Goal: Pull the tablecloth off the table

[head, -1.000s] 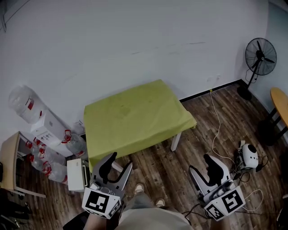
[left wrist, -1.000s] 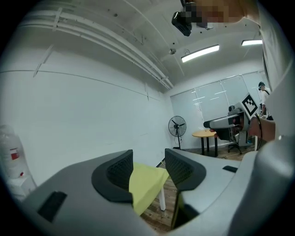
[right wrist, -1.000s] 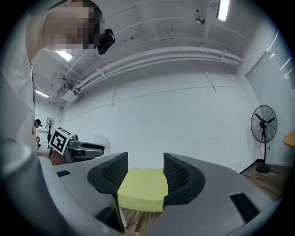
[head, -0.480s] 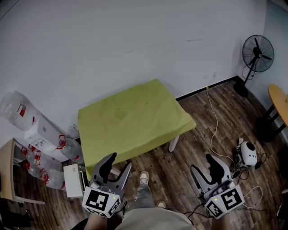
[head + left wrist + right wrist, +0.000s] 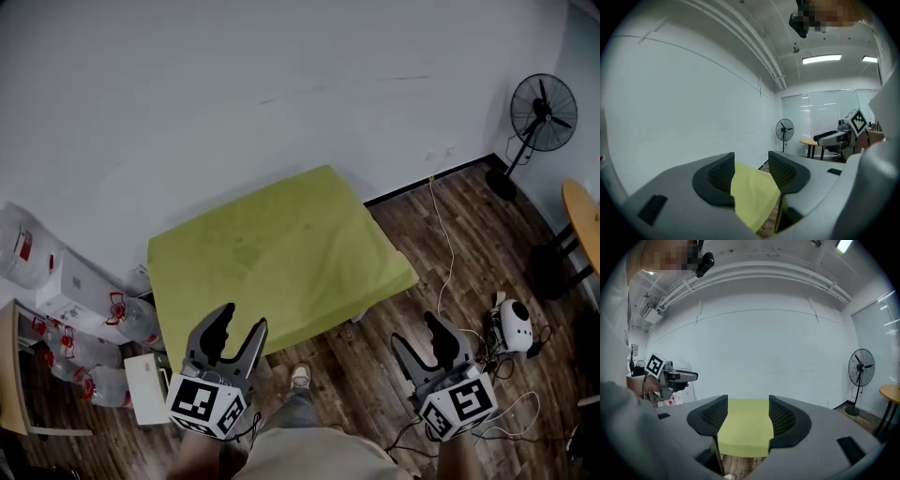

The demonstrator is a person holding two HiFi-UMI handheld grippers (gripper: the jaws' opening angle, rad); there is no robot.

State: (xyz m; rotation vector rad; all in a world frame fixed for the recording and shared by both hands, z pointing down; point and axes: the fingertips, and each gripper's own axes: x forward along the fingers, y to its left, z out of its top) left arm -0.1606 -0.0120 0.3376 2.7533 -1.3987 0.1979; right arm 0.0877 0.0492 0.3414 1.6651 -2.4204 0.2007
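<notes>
The yellow-green tablecloth point(image 5: 272, 253) lies smooth over the table by the wall, its near edge hanging. Open wooden floor point(image 5: 473, 211) lies to the right; water bottles point(image 5: 127, 319) crowd the left. The left gripper point(image 5: 239, 321) and right gripper point(image 5: 415, 336) hover short of the near edge, their empty jaws opening.

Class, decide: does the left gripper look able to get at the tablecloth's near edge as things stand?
Probably yes: the left gripper, jaws opening and empty, hangs close before the tablecloth, with nothing in between.
</notes>
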